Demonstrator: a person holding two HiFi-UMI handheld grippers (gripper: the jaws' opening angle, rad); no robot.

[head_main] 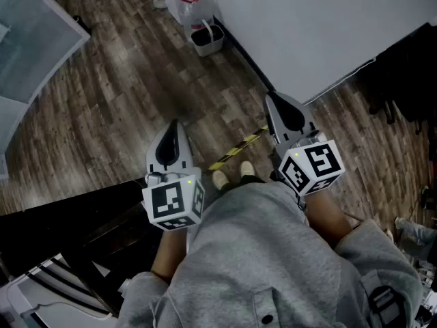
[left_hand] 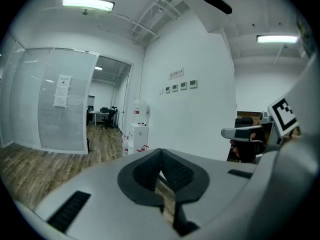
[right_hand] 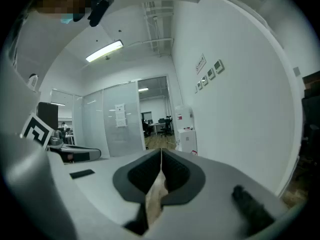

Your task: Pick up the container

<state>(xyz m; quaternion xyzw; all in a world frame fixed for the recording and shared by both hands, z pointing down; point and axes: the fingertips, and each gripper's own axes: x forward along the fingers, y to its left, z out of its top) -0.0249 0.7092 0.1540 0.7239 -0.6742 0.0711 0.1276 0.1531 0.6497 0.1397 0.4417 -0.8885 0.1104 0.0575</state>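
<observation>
Head view has the left gripper (head_main: 174,127) and the right gripper (head_main: 276,105) held out side by side in front of a standing person's grey sweatshirt (head_main: 273,265), both aimed a little below level. Each gripper's own view shows its fingers together: the left fingers (left_hand: 176,174) meet along one seam with nothing between them, and the right fingers (right_hand: 176,175) do the same.

No container lies near either tip. The only thing of that kind I can make out is a small bin (head_main: 207,39) on the floor against the foot of the white wall (head_main: 307,26). It sits at about 1 o'clock from the left tip and between 10 and 11 o'clock from the right one, well apart from both. Whether it is the container meant I cannot tell. It is too small here to read a long axis, and neither hand looks plainly nearer. To my eye, any pick-up calls first for walking forward and letting the fingers part.

Underfoot is a wooden floor (head_main: 116,94), crossed by a strip of yellow-and-black tape (head_main: 235,149) just ahead of the shoes (head_main: 232,176). A dark counter (head_main: 61,217) edges in at 8 o'clock. Beyond, the left gripper view shows a water dispenser (left_hand: 139,131) by the wall and a glass partition (left_hand: 55,104) fronting an office.
</observation>
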